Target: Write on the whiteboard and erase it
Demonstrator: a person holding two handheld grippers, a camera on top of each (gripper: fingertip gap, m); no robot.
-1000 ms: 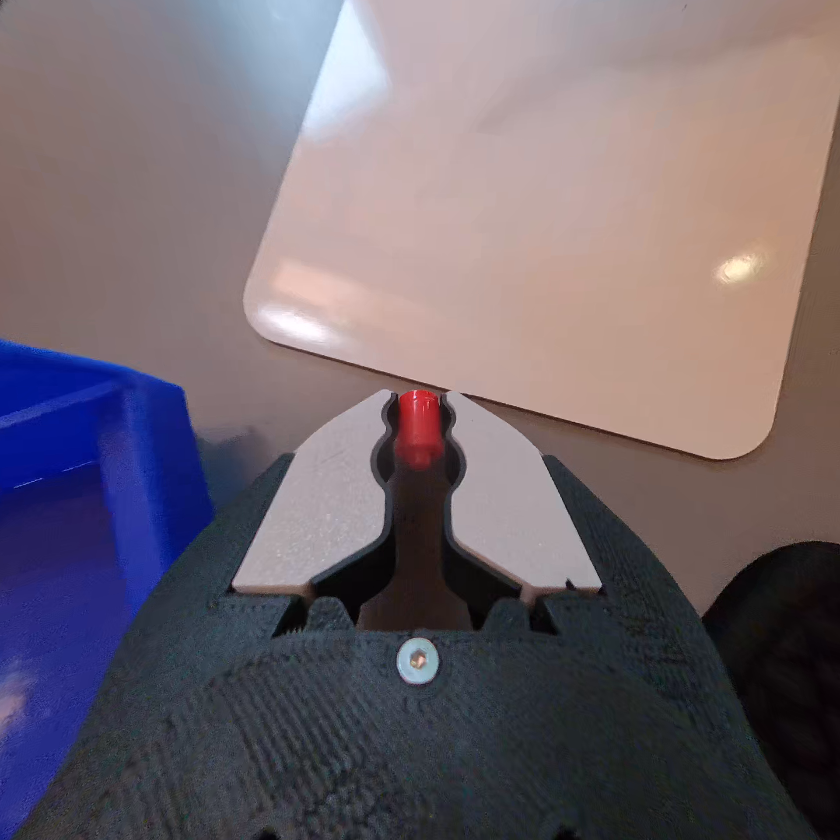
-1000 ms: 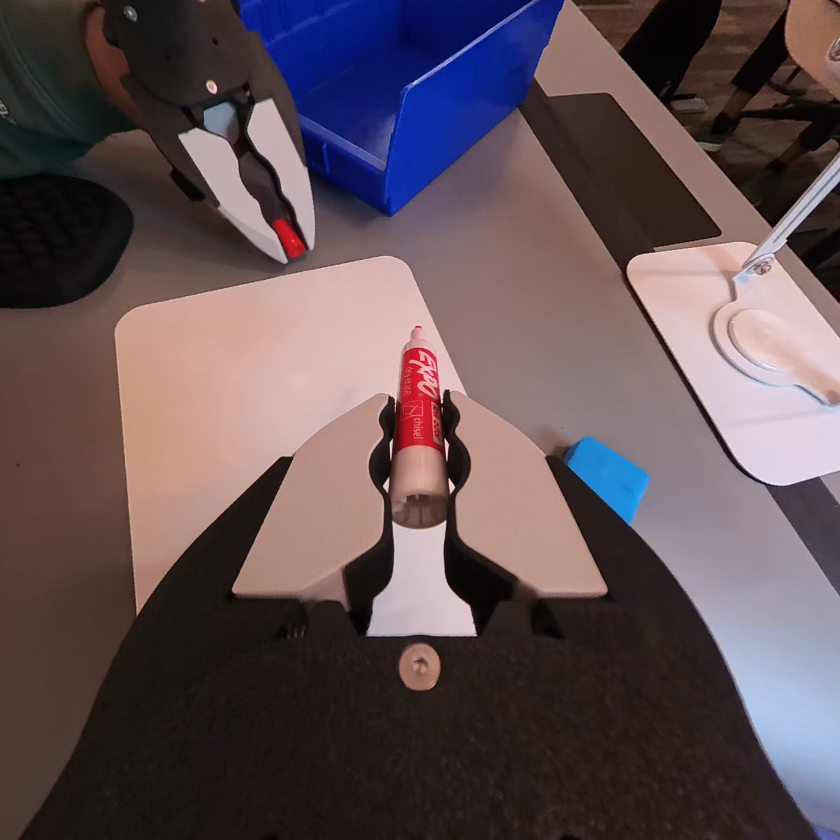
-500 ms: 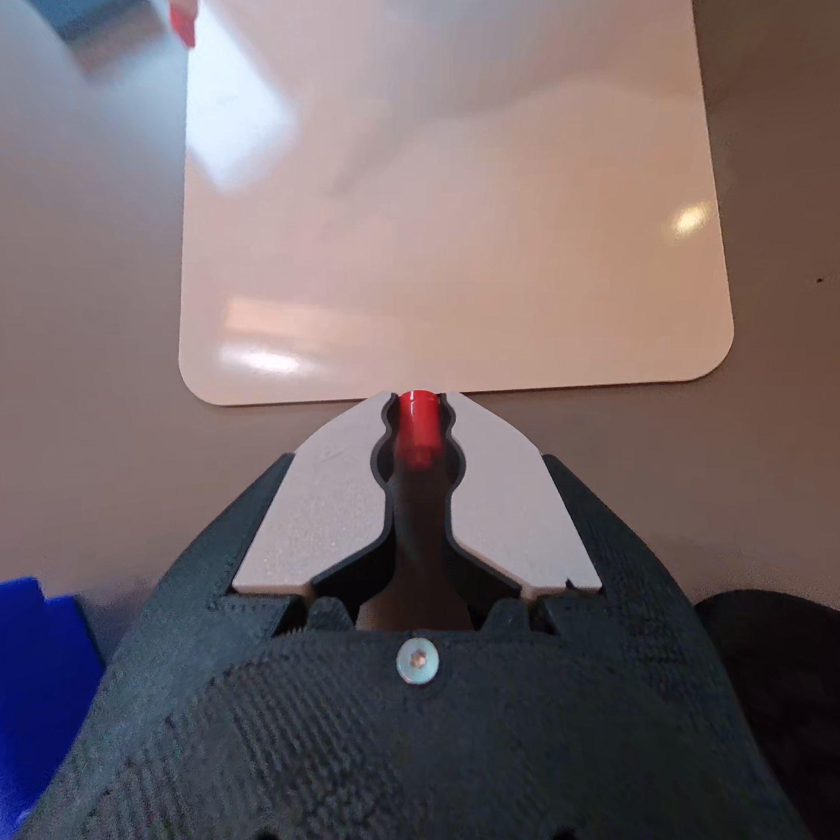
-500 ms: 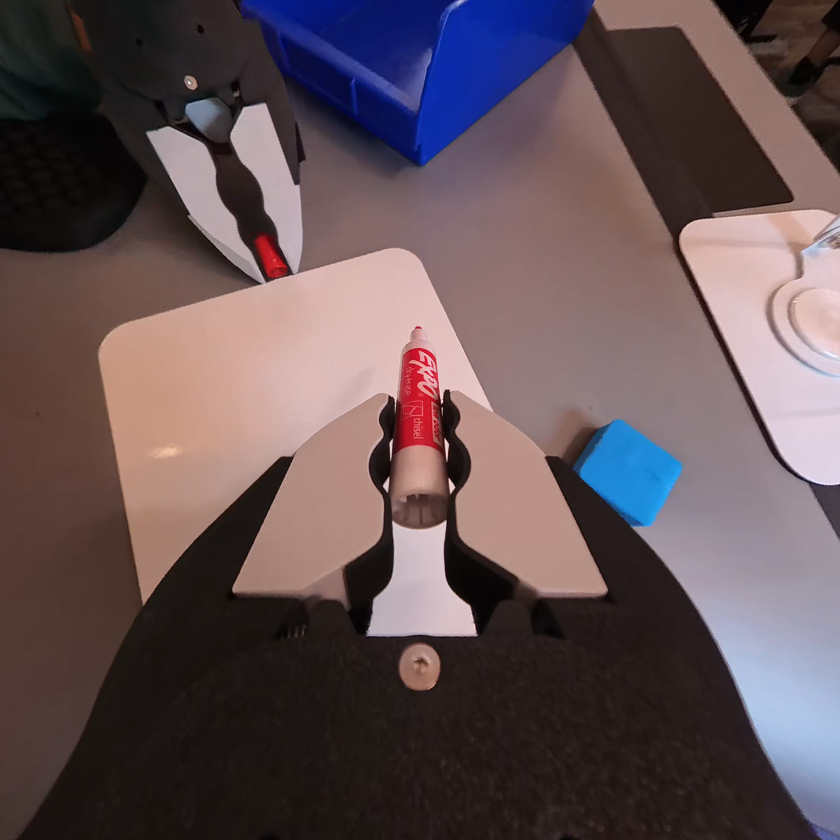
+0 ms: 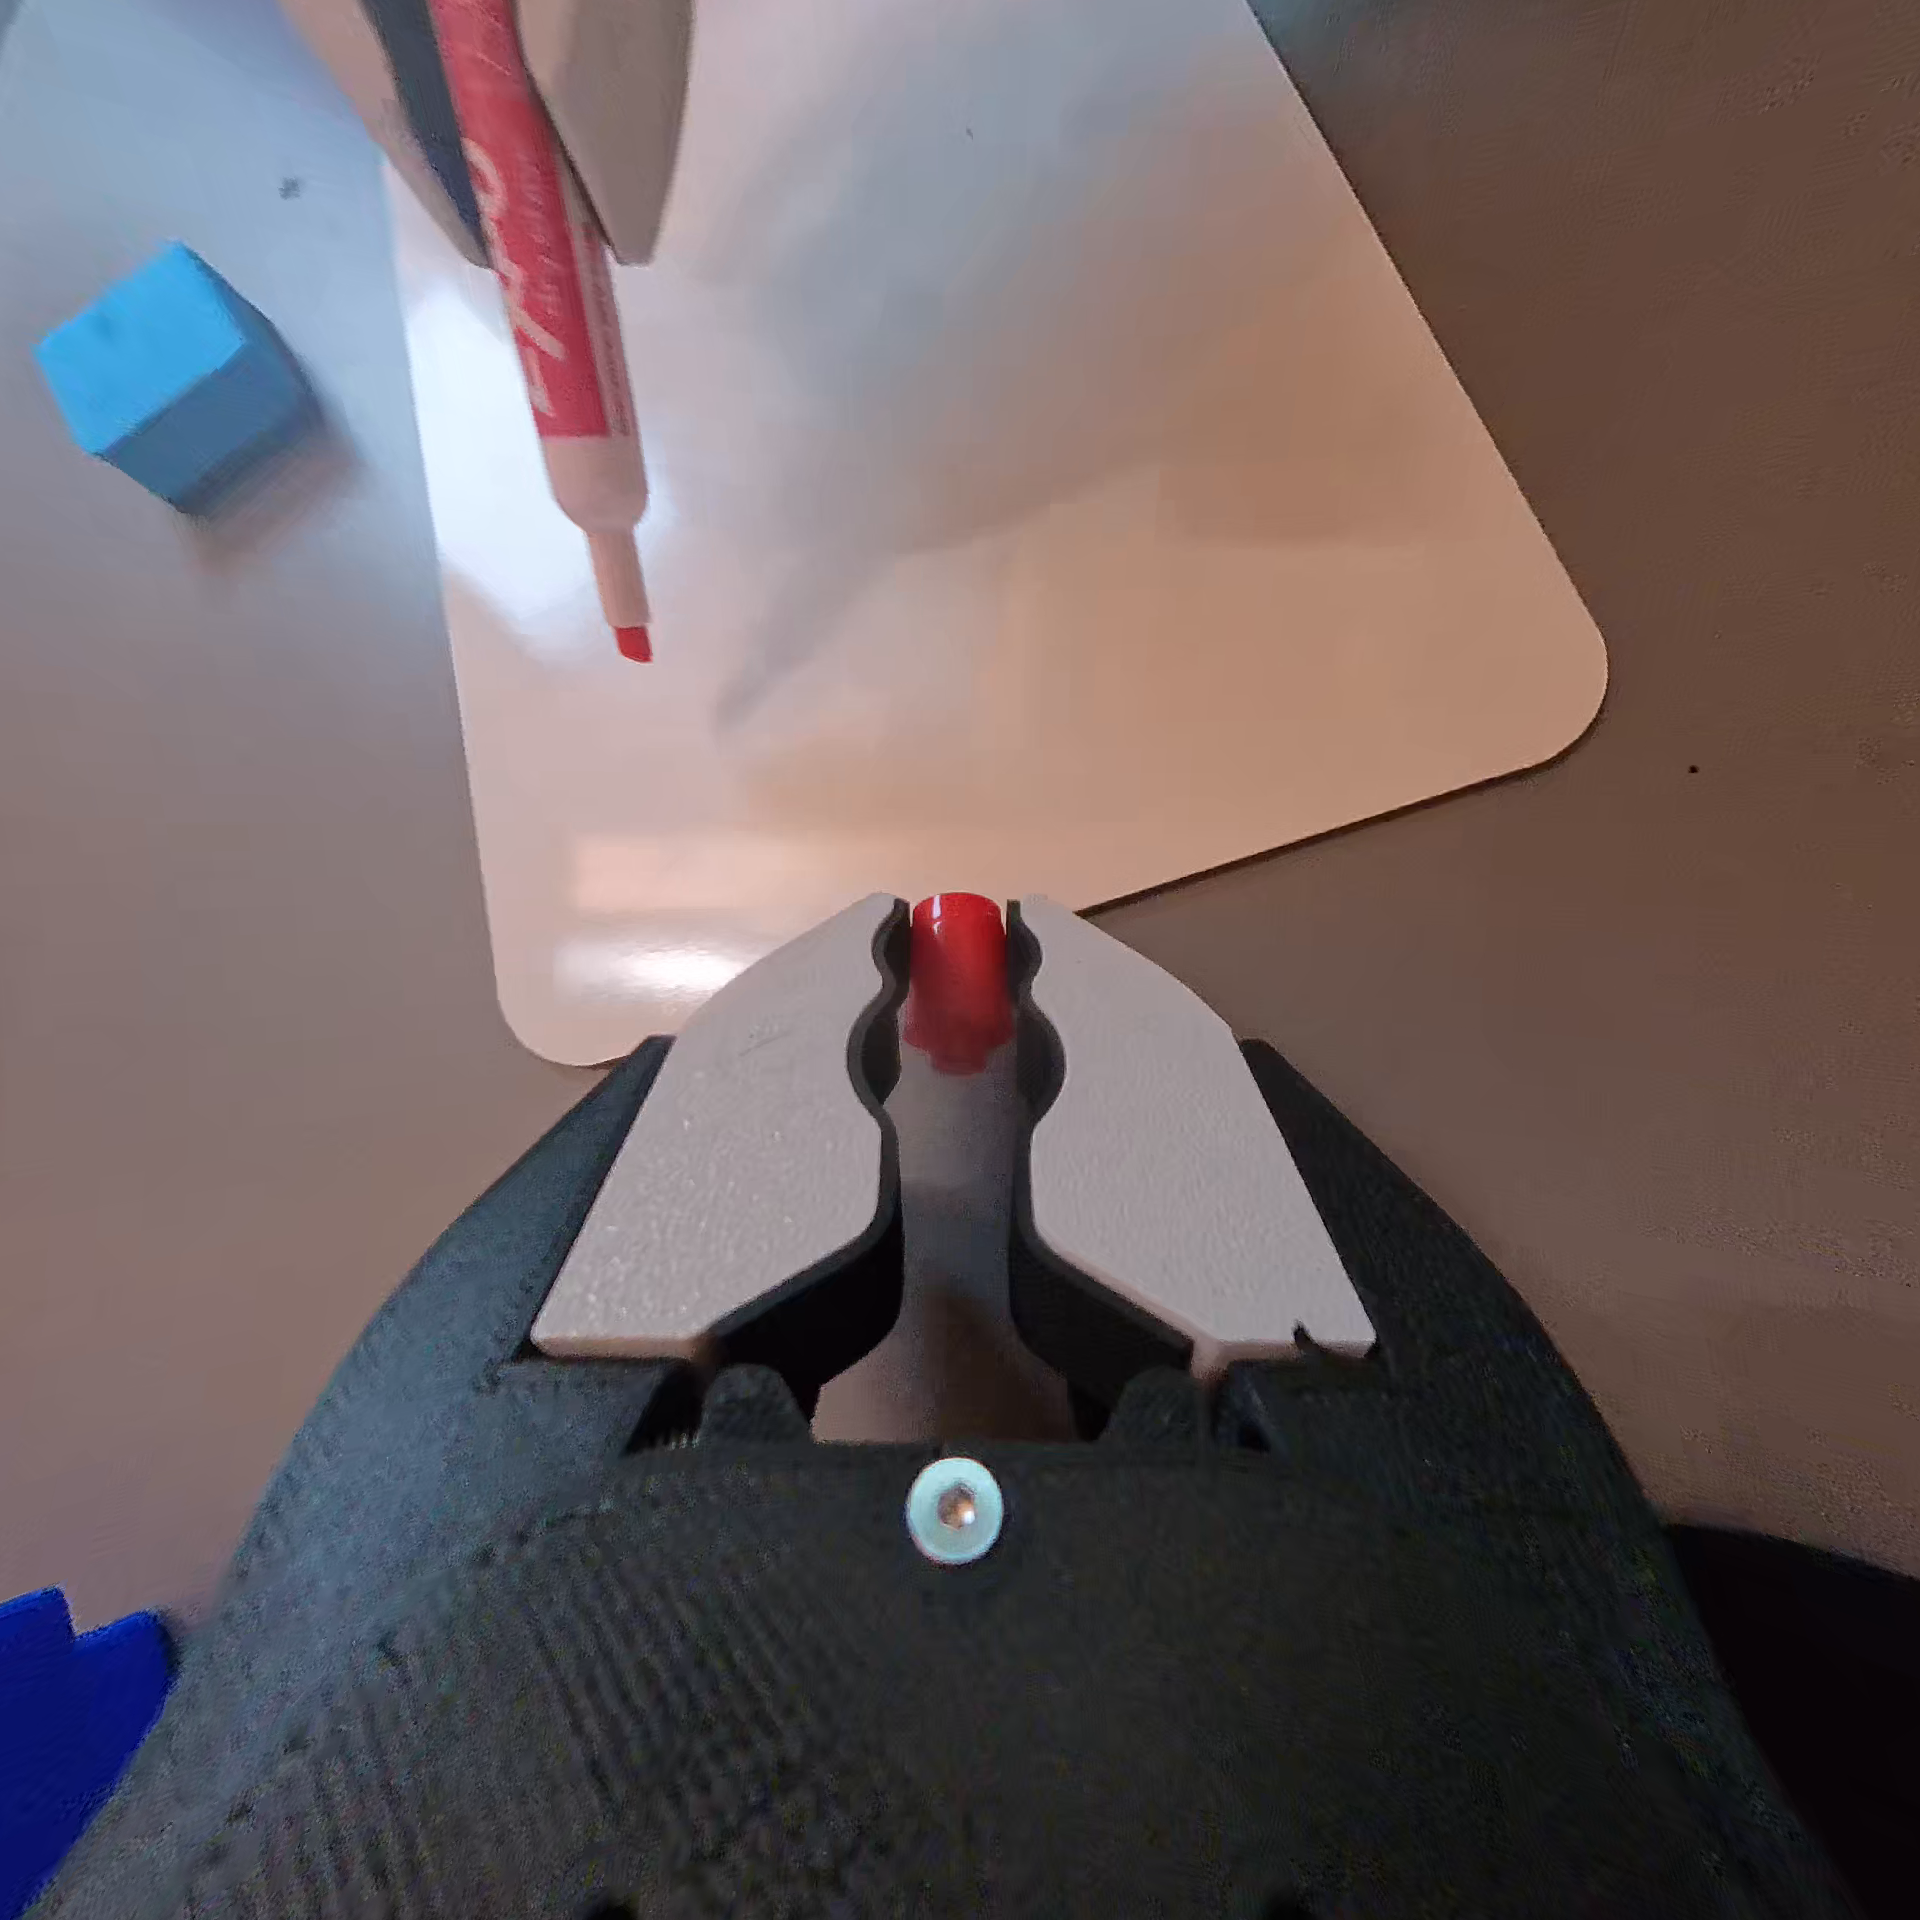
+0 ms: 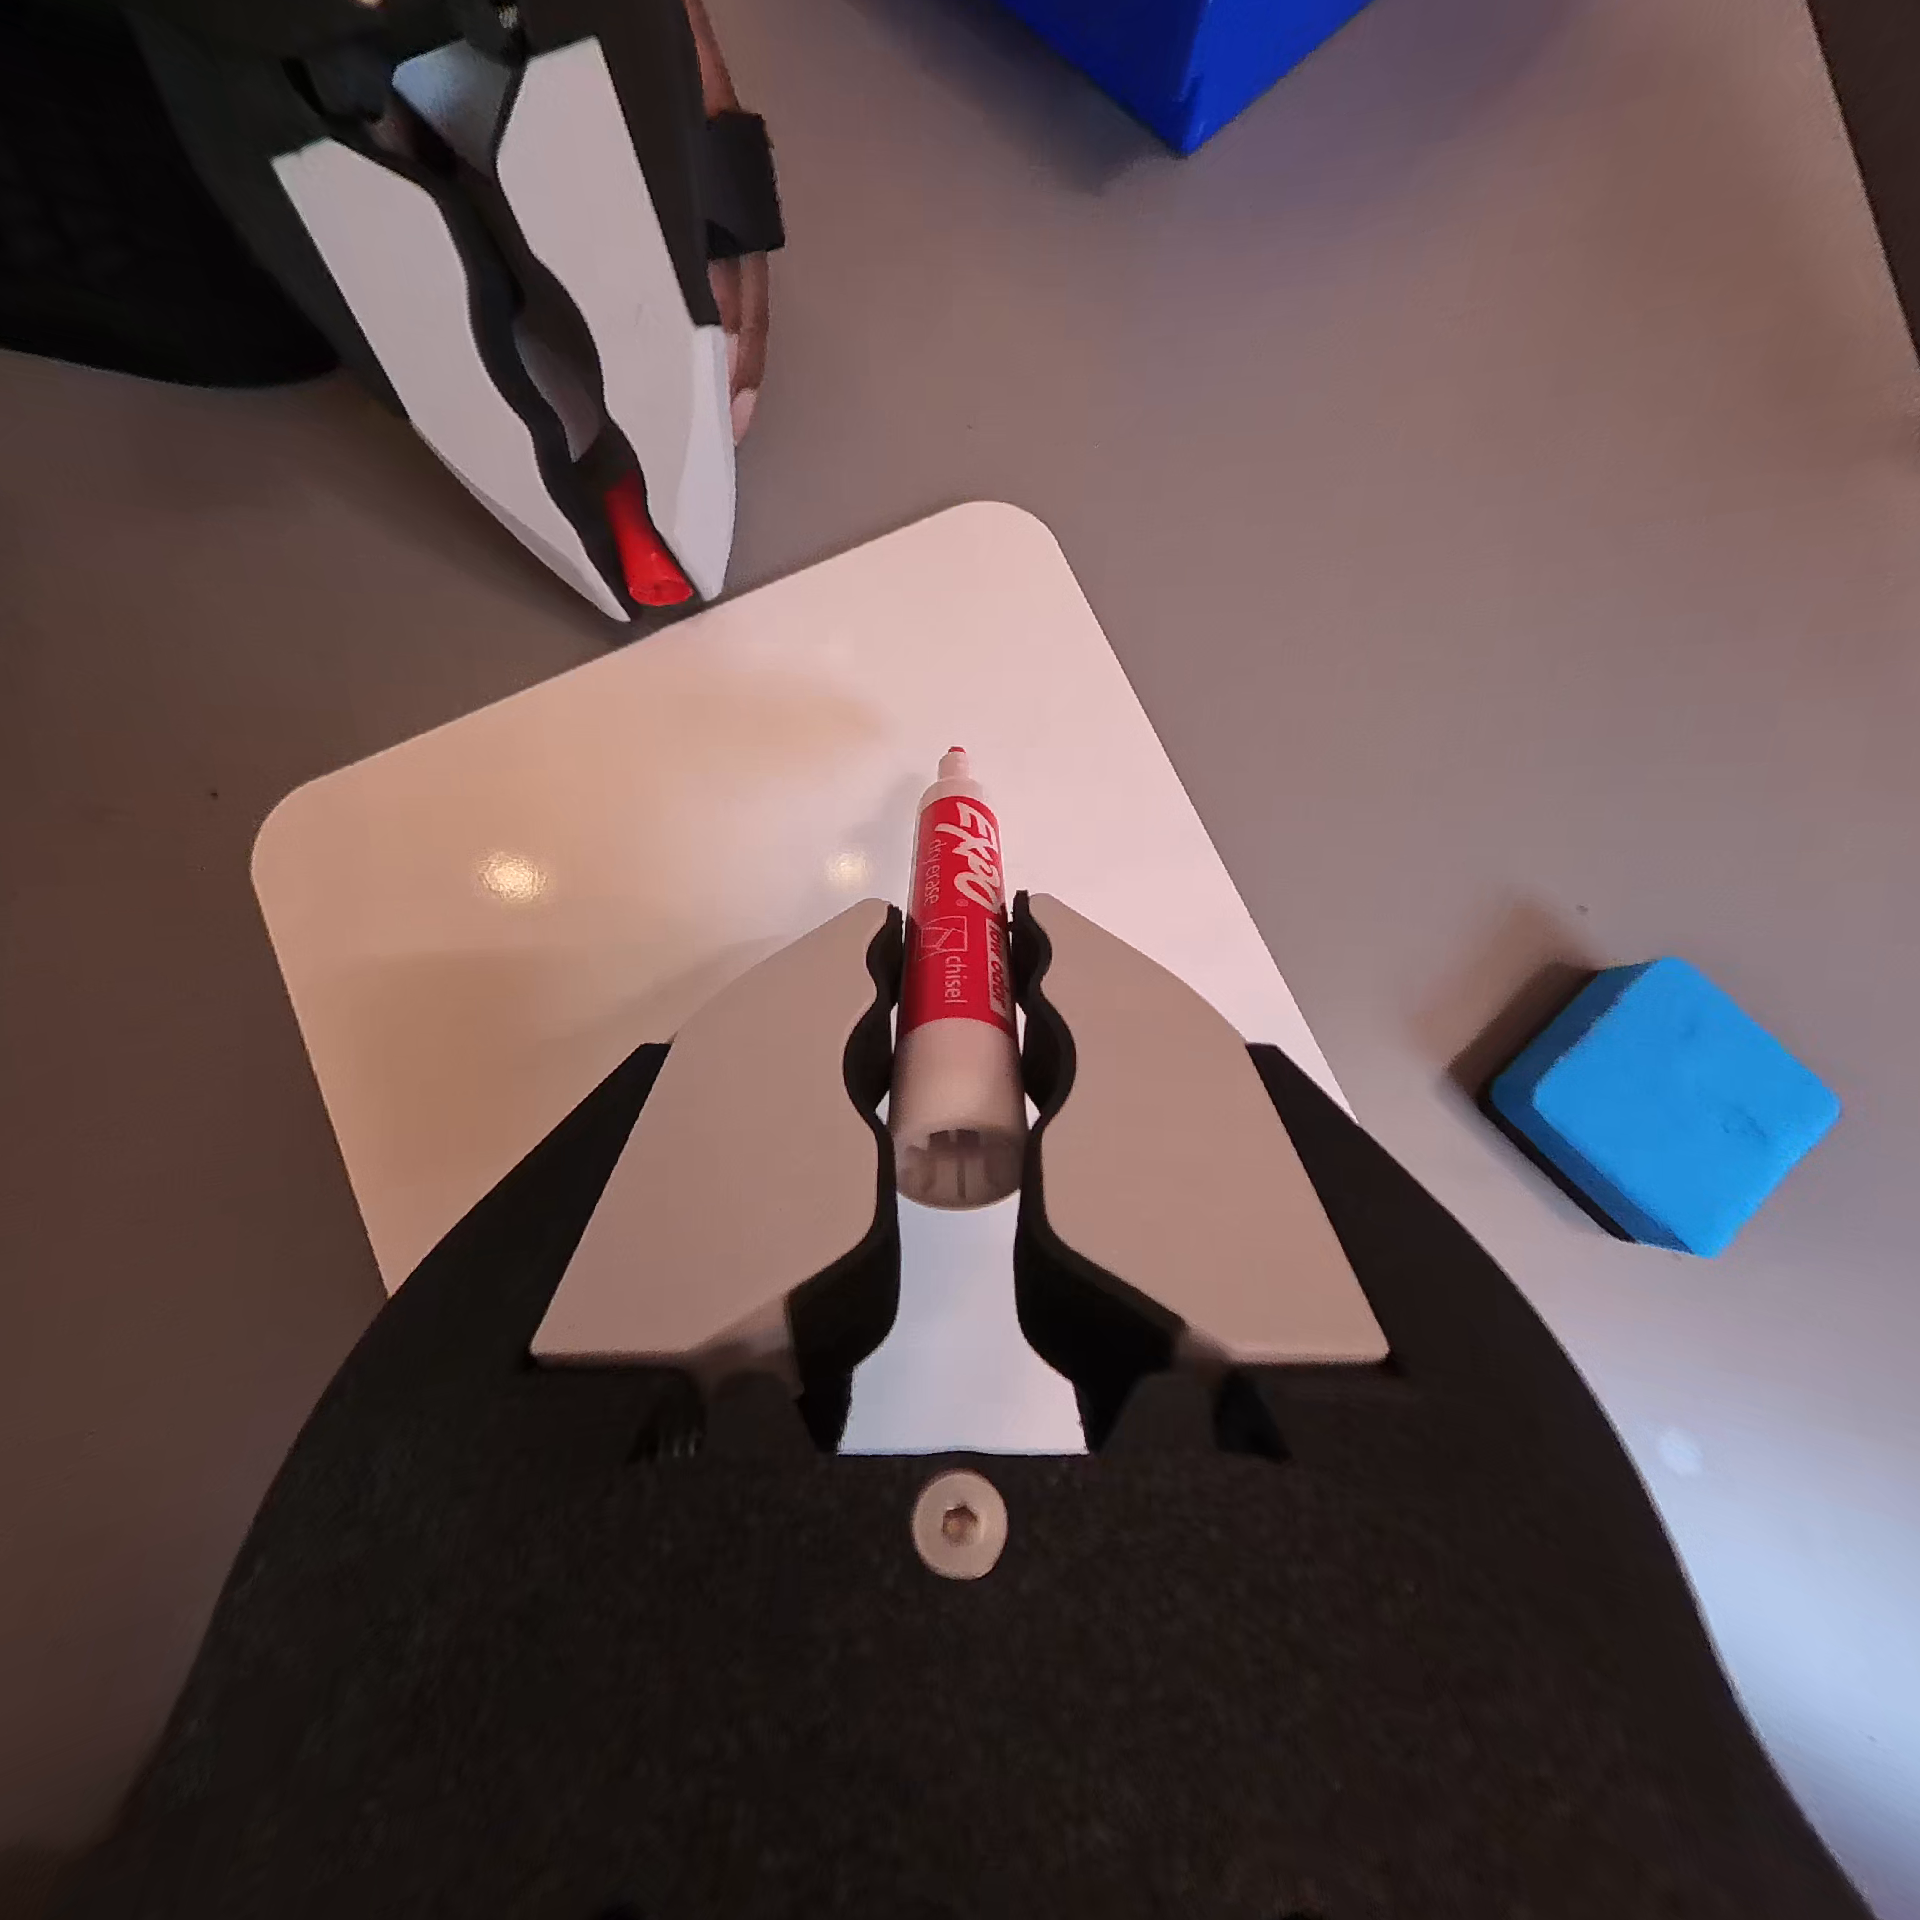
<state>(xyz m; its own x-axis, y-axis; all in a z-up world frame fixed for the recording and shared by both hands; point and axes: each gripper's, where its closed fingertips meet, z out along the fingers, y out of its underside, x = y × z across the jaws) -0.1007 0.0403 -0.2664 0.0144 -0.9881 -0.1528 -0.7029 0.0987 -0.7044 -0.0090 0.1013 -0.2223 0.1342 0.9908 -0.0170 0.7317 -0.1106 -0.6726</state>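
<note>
A small white whiteboard (image 6: 623, 935) lies flat on the grey table and shows no marks; it also shows in the left wrist view (image 5: 987, 468). My right gripper (image 6: 956, 914) is shut on an uncapped red marker (image 6: 961, 935), its tip pointing down over the board's far part. The marker also shows in the left wrist view (image 5: 551, 312), its red tip hanging just above the board. My left gripper (image 5: 958, 914) is shut on the red marker cap (image 5: 956, 977) at the board's near edge; this gripper also shows in the right wrist view (image 6: 649, 603). A blue eraser block (image 6: 1662, 1101) lies on the table beside the board.
A blue plastic bin (image 6: 1195, 62) stands past the board; its corner also shows in the left wrist view (image 5: 62, 1704). A black textured pad (image 6: 135, 260) lies behind the left gripper. The eraser also shows in the left wrist view (image 5: 171, 374). There is about 12 cm between the tips of the two grippers. The left gripper is farther from the blue eraser block (image 6: 1662, 1101), some 25 cm, than the right, some 15 cm. Look for it in the left wrist view (image 5: 155, 346) too.
The right gripper has carried the marker forward and lower over the board. The left gripper, still holding the cap, has swung round the board's edge; the marker and eraser came into its view.
</note>
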